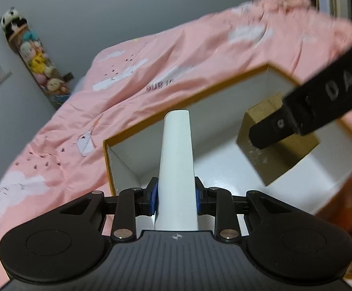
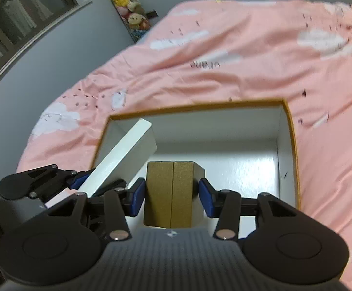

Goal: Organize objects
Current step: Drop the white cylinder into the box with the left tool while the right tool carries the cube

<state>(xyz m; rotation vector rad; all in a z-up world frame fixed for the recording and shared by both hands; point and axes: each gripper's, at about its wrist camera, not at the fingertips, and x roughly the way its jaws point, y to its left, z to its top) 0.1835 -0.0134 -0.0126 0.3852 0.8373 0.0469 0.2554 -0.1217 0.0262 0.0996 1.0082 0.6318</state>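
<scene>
Left gripper [image 1: 177, 197] pinches long smooth white box [image 1: 177, 167], pointing far into open tray [image 1: 183, 100]; right gripper [image 2: 172, 194] spread around matte gold box [image 2: 170, 194].

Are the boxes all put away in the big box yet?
Not quite. Nothing looks let go yet. The left gripper holds the white box, tilted over the big box. The right gripper has the gold box between its pads, a small gap showing on one side, down inside. Left: release both.
</scene>
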